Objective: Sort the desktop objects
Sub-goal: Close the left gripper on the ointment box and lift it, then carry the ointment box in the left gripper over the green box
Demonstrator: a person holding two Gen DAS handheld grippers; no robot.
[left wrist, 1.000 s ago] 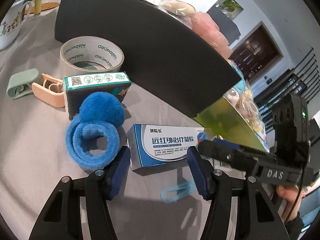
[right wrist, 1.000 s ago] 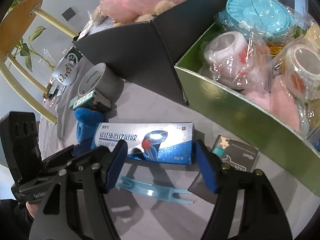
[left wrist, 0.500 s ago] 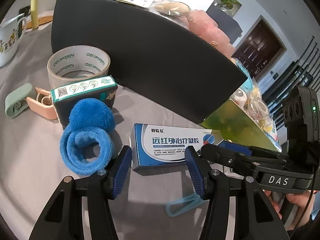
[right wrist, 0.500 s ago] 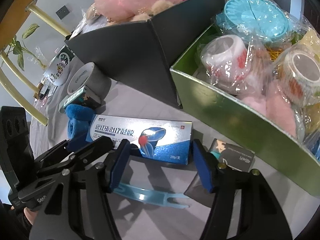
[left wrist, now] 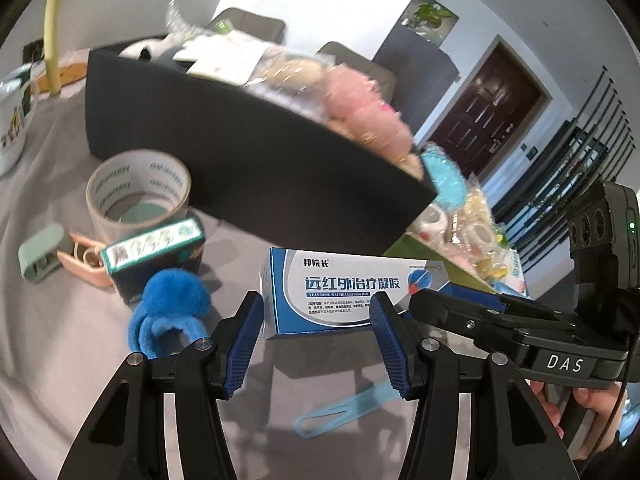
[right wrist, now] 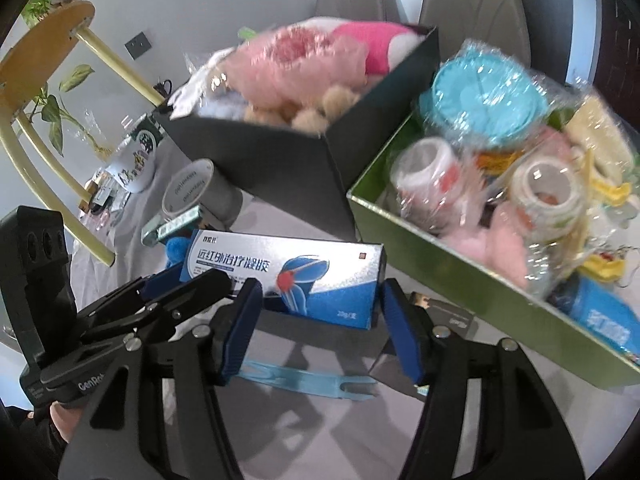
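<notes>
Left wrist view: we see the left gripper [left wrist: 316,340] with its 2 blue-padded fingers spread apart, nothing between them. Just past the fingertips lies the medicine box [left wrist: 352,292], a white-and-blue carton resting on the grey table [left wrist: 52,340], not touched by either pad. Outside the left finger sits a blue plush ring [left wrist: 168,320], and beyond it a dark card box [left wrist: 154,254], a tape roll [left wrist: 138,192] and 2 clips [left wrist: 60,254]. Between and below the fingers lies a light-blue plastic strip [left wrist: 344,410]. Far ahead stands the black box [left wrist: 248,160] stuffed with pink plush.

In the right wrist view the right gripper [right wrist: 320,332] is also released, its fingers wide and flanking the near long side of the medicine box [right wrist: 284,276]; we cannot tell whether the pads touch it. The left gripper [right wrist: 168,292] reaches in from beside the left finger toward the carton's end. Beyond the right finger sits the green box [right wrist: 460,276] filled with wrapped tape rolls. A small dark packet [right wrist: 440,320] lies just outside the right finger, and the strip [right wrist: 308,376] lies under the fingers.
</notes>
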